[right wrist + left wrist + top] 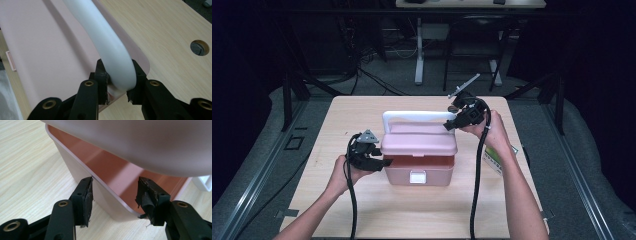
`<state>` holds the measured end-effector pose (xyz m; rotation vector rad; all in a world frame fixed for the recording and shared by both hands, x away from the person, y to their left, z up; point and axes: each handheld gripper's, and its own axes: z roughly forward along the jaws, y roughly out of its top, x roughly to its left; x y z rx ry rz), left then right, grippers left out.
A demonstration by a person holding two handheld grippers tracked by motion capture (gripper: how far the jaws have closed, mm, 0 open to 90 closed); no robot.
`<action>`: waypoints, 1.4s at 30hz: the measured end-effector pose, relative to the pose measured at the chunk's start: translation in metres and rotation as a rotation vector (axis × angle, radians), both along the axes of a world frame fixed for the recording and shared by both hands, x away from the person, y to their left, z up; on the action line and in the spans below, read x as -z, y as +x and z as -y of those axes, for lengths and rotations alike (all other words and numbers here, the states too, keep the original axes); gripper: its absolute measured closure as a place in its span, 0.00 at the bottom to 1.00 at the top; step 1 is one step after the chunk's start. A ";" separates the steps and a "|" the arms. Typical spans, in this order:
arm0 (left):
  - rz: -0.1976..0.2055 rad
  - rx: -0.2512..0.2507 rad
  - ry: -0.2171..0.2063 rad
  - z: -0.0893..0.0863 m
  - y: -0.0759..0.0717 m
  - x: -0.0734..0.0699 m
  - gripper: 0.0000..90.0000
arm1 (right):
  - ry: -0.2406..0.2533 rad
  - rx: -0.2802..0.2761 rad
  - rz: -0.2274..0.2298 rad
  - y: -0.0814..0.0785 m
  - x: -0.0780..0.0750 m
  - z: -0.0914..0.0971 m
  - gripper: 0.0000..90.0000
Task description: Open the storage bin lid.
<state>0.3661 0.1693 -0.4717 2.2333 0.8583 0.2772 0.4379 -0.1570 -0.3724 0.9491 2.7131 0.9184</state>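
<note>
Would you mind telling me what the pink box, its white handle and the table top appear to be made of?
Pink box: probably moulded plastic, smooth and matt, with thin walls and rounded rims. White handle: likely plastic too, smooth with a soft sheen. Table top: pale wood or wood-look laminate, judging by its printed-looking grain; which one is unclear.

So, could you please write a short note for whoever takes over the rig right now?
Right gripper: shut on the white handle of the pink box, holding the lid partly lifted.
Left gripper: jaws straddle the box's left rim; one pad meets the outer wall, the other sits apart inside, so no grip yet.
The box stands mid-table, a gap showing under the lid at its front.
Done: lid unlatched and raised a little.
Left: probably steady the base with the left gripper and swing the lid fully open.
</note>
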 end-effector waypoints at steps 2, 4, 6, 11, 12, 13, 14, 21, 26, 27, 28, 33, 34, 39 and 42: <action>-0.002 -0.011 0.002 0.001 -0.001 0.000 0.53 | -0.004 0.004 0.006 0.000 -0.001 0.000 0.82; -0.006 -0.028 0.003 0.002 -0.002 0.000 0.55 | 0.002 0.011 0.003 0.001 -0.001 0.000 0.82; -0.014 -0.038 -0.003 0.002 -0.002 0.000 0.55 | 0.004 0.015 0.003 0.001 -0.001 0.000 0.81; -0.031 -0.056 -0.008 0.003 0.000 0.002 0.56 | 0.002 0.015 0.006 0.002 -0.002 0.000 0.81; -0.032 -0.061 -0.010 0.003 -0.001 0.002 0.56 | 0.002 0.018 0.004 0.003 -0.002 0.000 0.81; -0.031 -0.066 -0.009 0.003 -0.001 0.003 0.57 | 0.004 0.020 0.004 0.003 -0.002 0.001 0.81; -0.031 -0.069 -0.009 0.004 -0.002 0.003 0.57 | 0.004 0.021 0.005 0.003 -0.002 0.000 0.81; -0.035 -0.100 -0.029 0.002 -0.002 0.003 0.61 | 0.012 0.034 0.011 0.004 -0.003 0.001 0.81; -0.033 -0.109 -0.016 0.004 -0.004 0.002 0.62 | 0.006 0.043 0.020 0.005 -0.004 0.000 0.81; -0.029 -0.111 -0.022 0.003 -0.004 0.003 0.62 | 0.011 0.043 0.021 0.006 -0.004 0.000 0.81; -0.027 -0.117 -0.035 0.003 -0.004 0.004 0.62 | 0.017 0.044 0.022 0.007 -0.004 0.000 0.81; -0.015 -0.117 -0.032 0.003 -0.005 0.004 0.62 | 0.040 0.065 0.035 0.008 -0.004 0.002 0.80; -0.019 -0.113 -0.032 0.003 -0.005 0.004 0.62 | 0.048 0.073 0.039 0.008 -0.004 0.002 0.80; -0.020 -0.112 -0.042 0.002 -0.005 0.005 0.62 | 0.058 0.089 0.061 0.010 -0.005 0.002 0.79; -0.018 -0.110 -0.038 0.002 -0.005 0.005 0.62 | 0.058 0.094 0.067 0.011 -0.006 0.002 0.79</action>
